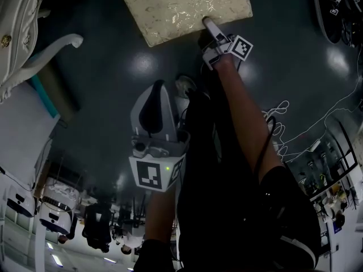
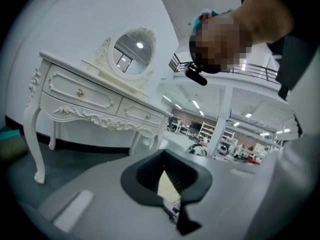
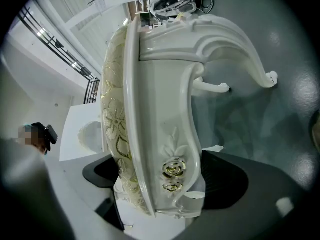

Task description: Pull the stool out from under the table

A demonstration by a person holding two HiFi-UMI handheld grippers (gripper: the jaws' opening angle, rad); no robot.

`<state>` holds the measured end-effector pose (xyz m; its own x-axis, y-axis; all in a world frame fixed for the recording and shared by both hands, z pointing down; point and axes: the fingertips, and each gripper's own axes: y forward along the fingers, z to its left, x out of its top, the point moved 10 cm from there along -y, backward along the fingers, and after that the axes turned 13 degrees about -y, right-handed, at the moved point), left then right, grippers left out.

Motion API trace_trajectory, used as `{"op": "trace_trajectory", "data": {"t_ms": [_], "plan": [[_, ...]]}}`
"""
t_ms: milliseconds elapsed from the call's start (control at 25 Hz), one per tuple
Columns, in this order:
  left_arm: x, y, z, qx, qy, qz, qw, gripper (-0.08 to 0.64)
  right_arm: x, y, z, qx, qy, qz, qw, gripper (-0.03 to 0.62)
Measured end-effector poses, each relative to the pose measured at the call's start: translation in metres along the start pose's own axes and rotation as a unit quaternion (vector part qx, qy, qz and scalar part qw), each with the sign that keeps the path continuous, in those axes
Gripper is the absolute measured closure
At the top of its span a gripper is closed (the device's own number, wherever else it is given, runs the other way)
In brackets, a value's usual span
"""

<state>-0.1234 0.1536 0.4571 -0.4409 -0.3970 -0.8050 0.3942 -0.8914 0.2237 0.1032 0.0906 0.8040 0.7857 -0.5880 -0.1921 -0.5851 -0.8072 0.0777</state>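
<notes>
Left gripper (image 1: 159, 89), cables (image 1: 295, 135), table (image 1: 22, 10) near stool (image 1: 184, 7)

White stool (image 3: 165, 109), gold-patterned cushion (image 1: 181, 4), clear of table (image 2: 90, 101).

Stool (image 1: 184, 7) right of table (image 1: 17, 10)

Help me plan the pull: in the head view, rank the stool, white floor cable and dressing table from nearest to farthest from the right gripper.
1. stool: gripped by the right gripper, at the top.
2. white cable: on the floor, lower right.
3. dressing table: far left.
</notes>
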Motion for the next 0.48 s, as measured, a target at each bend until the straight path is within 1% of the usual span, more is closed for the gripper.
{"op": "trace_trajectory", "data": {"t_ms": [120,360,480], "plan": [[0.0016,-0.0004,0.0026,-0.004,0.004,-0.002,1.0,0.552,0.0001,-0.001,-0.0013,-0.002,-0.006,-0.004,1.0,0.086],[-0.0006,-0.0058,0.0049,0.002,0.0,-0.003,1.0,0.552,0.0003,-0.001,-0.0013,0.001,-0.007,-0.003,1.0,0.087],[-0.0009,-0.0066,0.0081,0.007,-0.003,-0.006,1.0,0.552,0.0015,-0.0001,-0.0031,0.005,-0.006,0.011,1.0,0.094]]}}
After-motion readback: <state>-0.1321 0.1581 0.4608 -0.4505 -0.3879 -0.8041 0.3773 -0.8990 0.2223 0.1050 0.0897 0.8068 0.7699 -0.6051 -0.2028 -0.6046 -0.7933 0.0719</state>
